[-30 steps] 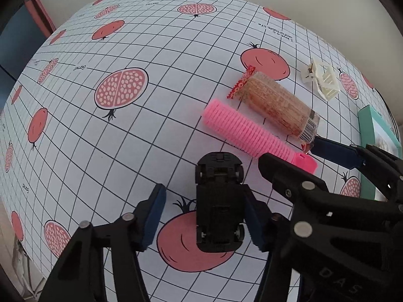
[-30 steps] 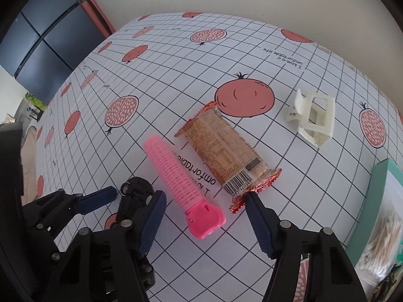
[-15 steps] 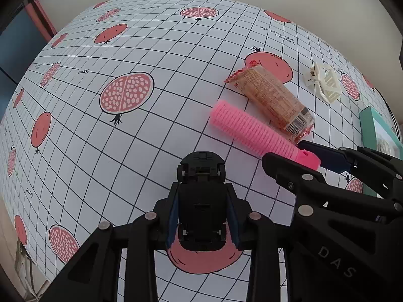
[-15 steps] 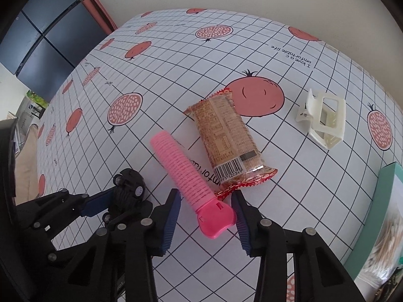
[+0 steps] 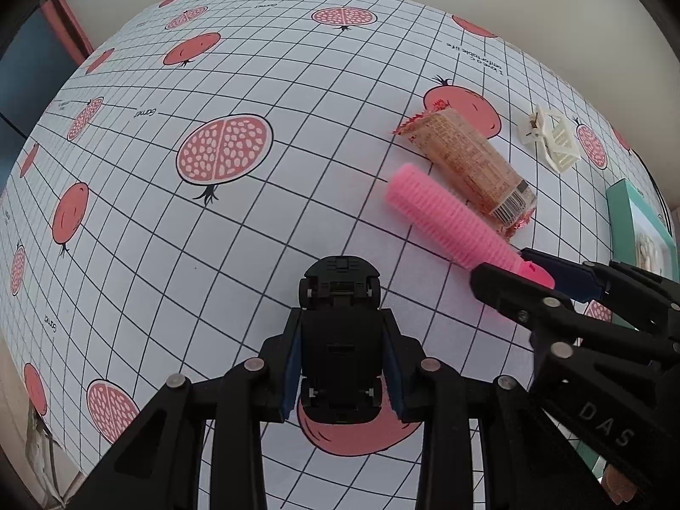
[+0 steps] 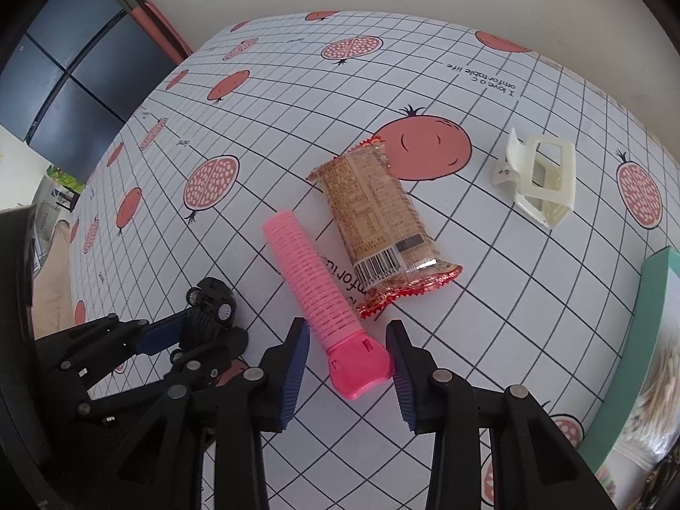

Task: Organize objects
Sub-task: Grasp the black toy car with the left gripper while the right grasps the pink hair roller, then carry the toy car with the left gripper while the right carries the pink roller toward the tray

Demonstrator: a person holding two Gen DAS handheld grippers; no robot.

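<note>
The green box (image 6: 654,297) is cut off by the right edge in both wrist views, so its full outline and its contents cannot be made out. In the left wrist view the flat end of the pink hair roller (image 5: 450,216) is partly hidden behind the right gripper (image 5: 527,274). The sides of the black toy car (image 5: 340,340) are covered by the blue pads (image 5: 292,365) of the left gripper (image 5: 342,367). The print on the snack bar (image 6: 374,216) is too small to be read.

Lighting bright, even, diffuse; direction undetermined. Shadows beside the snack packet (image 6: 376,221) soft and faint. Mild glare on its wrapper. Focus sharp around the packet. Strong fisheye bending of the tablecloth (image 5: 263,255) grid; corners vignetted black.
</note>
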